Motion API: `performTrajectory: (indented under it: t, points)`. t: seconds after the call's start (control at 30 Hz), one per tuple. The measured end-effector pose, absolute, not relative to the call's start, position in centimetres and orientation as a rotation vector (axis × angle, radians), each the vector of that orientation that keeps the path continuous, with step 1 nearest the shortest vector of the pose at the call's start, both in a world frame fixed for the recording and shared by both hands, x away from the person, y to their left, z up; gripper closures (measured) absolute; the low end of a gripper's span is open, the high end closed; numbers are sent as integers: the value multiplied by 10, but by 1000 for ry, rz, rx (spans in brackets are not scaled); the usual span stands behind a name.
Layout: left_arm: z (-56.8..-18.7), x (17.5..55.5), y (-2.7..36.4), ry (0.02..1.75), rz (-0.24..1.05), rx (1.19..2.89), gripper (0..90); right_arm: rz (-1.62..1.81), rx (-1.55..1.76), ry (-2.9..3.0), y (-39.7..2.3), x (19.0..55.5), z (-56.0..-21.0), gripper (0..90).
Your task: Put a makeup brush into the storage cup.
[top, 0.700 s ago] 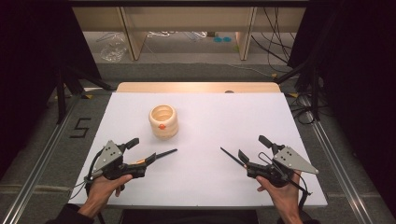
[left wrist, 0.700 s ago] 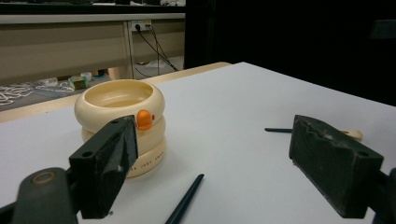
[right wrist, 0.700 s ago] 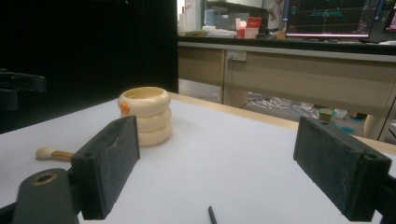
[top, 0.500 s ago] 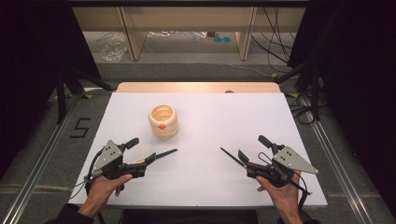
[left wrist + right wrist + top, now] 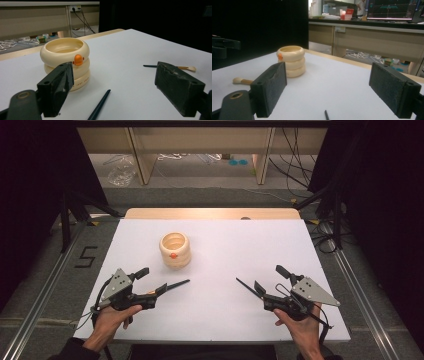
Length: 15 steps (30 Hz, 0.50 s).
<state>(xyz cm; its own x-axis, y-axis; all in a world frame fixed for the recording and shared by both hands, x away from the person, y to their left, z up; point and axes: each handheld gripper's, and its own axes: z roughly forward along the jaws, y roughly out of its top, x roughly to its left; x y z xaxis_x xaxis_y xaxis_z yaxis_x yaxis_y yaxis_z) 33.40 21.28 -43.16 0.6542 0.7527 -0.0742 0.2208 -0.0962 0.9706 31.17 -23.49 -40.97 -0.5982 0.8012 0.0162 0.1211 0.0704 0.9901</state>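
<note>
A cream cup (image 5: 175,250) built of stacked rings, with a small orange knob on its side, stands on the white table (image 5: 220,240) left of centre. It also sits ahead of the jaws in the left gripper view (image 5: 66,61) and the right gripper view (image 5: 291,60). My left gripper (image 5: 152,280) rests low at the front left, open, with nothing between its jaws. My right gripper (image 5: 269,278) mirrors it at the front right, also open and empty. A thin dark stick (image 5: 177,283) lies by the left gripper, and another stick (image 5: 245,285) by the right one.
A wooden strip (image 5: 210,213) borders the table's far edge. Metal rails (image 5: 45,285) run along both sides on the floor. Shelving and cables (image 5: 200,160) stand beyond the table. Between the grippers the white surface is bare.
</note>
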Motion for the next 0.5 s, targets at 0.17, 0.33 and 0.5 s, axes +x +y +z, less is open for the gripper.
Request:
performTrajectory:
  t: [0.17, 0.33, 0.5]
  points:
    - [-432, 336, 212, 811, 536, 1666, 156, 1576, 881, 1780, -235, 314, -410, 158]
    - [-431, 339, 211, 816, 526, 1679, 156, 1558, 890, 1792, -236, 313, -410, 158]
    - [-430, 341, 210, 816, 522, 1690, 156, 1567, 888, 1772, -234, 314, -411, 159]
